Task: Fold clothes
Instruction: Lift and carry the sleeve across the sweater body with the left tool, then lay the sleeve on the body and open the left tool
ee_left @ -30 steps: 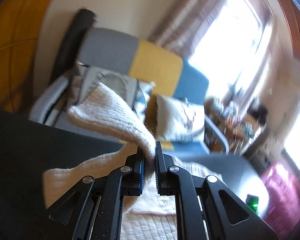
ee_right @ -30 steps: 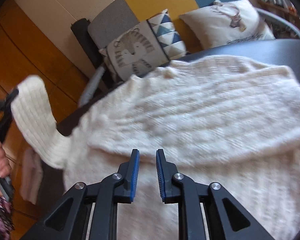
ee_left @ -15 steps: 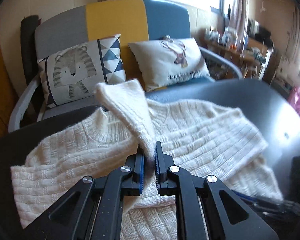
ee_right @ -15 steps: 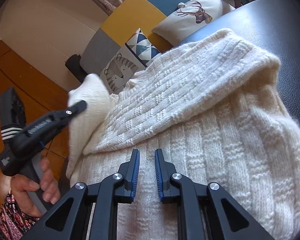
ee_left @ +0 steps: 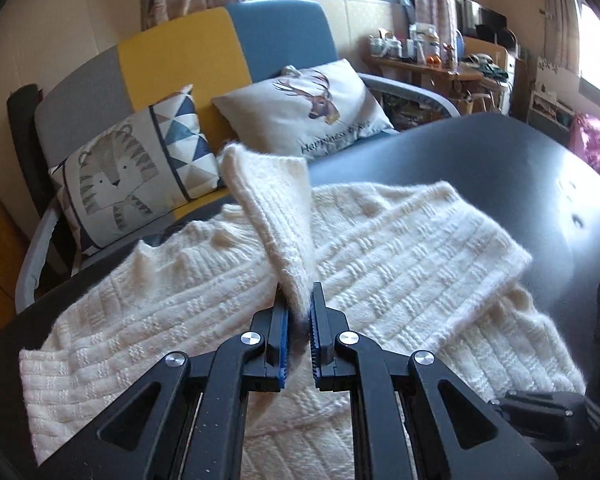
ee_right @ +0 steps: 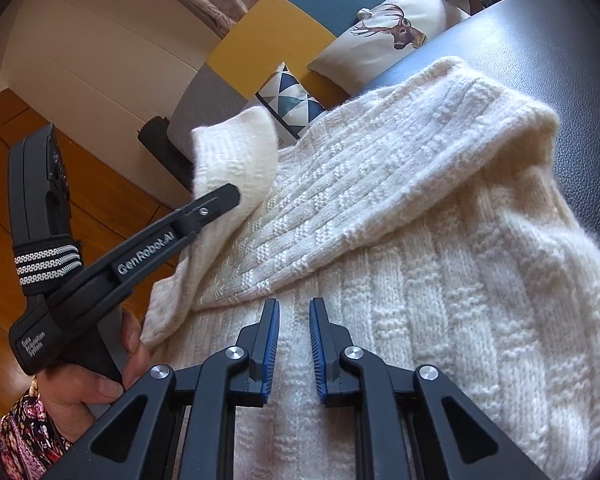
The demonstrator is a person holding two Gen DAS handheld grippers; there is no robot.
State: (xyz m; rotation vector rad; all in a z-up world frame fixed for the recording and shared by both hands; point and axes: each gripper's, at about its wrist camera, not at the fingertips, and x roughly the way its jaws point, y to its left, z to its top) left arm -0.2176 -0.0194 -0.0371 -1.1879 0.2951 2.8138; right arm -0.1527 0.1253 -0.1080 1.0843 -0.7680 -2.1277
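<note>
A cream knit sweater [ee_left: 380,248] lies spread on the dark table [ee_left: 500,152], with one sleeve [ee_right: 380,184] already laid diagonally across the body. The left gripper [ee_left: 298,320] has its jaws clamped on the cuff of the other sleeve [ee_left: 276,216], holding it up over the sweater's middle; in the right view the cuff [ee_right: 236,160] stands above the knit, pinched at the left gripper's tip. The right gripper [ee_right: 294,344] hovers low over the sweater's lower body with its jaws apart, gripping nothing.

Step in hand, as I judge it: folding the second sleeve in across the chest. The next move calls for carrying the cuff across and down onto the body so the sleeve lies flat over or beside the first one, then letting go. The right gripper could press the knit down so the body does not drag along.

Around: a sofa [ee_left: 220,52] just behind the table with a tiger cushion [ee_left: 128,176] and a deer cushion [ee_left: 320,108], and a cluttered shelf [ee_left: 432,52] by the window. The person's hand [ee_right: 96,376] holds the left gripper's handle at the table edge. Nothing sits on the sweater's path. The risks are the thick, fuzzy knit bunching, the lifted sleeve twisting, and the far edge lying close to the table's rim.
</note>
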